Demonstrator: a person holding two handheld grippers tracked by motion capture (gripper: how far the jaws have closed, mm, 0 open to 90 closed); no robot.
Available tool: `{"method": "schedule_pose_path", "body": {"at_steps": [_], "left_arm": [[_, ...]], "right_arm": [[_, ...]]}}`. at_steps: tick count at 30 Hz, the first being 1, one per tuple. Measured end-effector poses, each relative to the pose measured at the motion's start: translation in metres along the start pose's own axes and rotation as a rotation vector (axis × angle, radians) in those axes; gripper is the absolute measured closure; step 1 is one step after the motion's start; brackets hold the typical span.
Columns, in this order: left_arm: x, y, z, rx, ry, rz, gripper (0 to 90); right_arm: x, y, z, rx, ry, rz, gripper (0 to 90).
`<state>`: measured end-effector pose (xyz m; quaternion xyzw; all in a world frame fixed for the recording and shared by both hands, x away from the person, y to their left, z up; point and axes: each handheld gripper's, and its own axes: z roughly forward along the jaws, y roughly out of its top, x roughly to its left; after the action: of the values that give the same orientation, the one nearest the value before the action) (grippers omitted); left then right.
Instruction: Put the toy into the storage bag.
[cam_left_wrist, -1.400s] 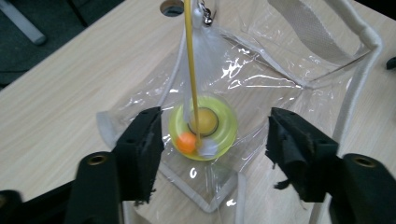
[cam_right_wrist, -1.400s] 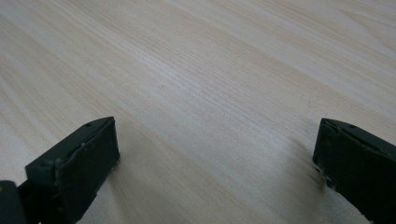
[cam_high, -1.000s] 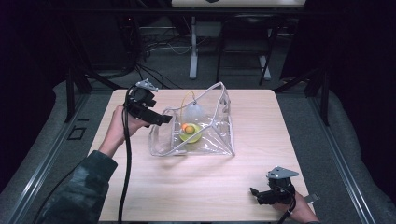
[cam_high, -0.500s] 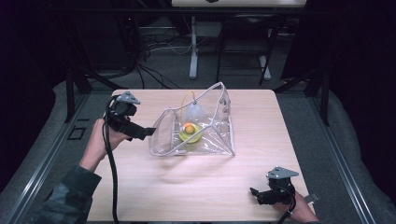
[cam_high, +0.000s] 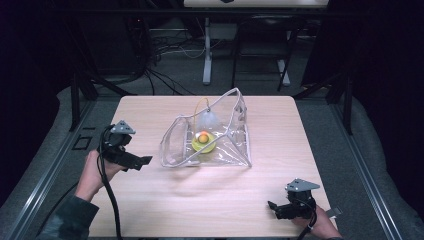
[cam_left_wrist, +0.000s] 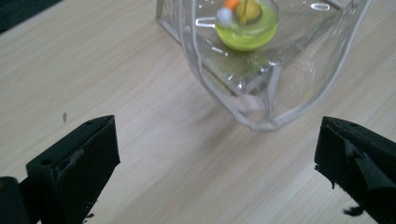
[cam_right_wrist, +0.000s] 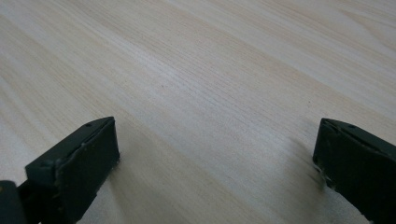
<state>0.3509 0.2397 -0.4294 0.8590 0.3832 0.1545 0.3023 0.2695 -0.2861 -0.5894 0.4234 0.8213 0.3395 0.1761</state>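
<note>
On the table (cam_high: 150, 210), both the left gripper (cam_high: 142, 161) and right gripper (cam_high: 272, 206) gape wide near a clear pouch (cam_high: 207, 137).

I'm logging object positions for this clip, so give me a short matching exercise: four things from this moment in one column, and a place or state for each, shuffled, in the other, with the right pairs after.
Things:
1. clear plastic bag
2. yellow-green round object
3. left gripper
4. right gripper

Places or states:
A. open, at the table's near right corner, over bare wood
B. inside the bag, with an orange piece on top
C. on the middle of the table, its mouth gaping
D. open, beside the bag, touching nothing

Pairs: 1-C, 2-B, 3-D, 4-A
</note>
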Motion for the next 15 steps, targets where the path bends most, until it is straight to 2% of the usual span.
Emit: {"method": "schedule_pose_path", "body": {"at_steps": [3,10,15], "left_arm": [[0.001,-0.016,0.007,0.016,-0.006,-0.018,0.0],[-0.003,-0.044,0.023,0.048,-0.024,-0.012,0.1],[-0.005,-0.062,0.035,0.075,-0.033,-0.050,0.3]], "right_arm": [[0.000,0.000,0.000,-0.001,0.001,0.000,0.0],[0.000,0.000,0.000,-0.002,0.000,0.001,0.0],[0.000,0.000,0.001,-0.006,0.004,0.005,0.0]]}}
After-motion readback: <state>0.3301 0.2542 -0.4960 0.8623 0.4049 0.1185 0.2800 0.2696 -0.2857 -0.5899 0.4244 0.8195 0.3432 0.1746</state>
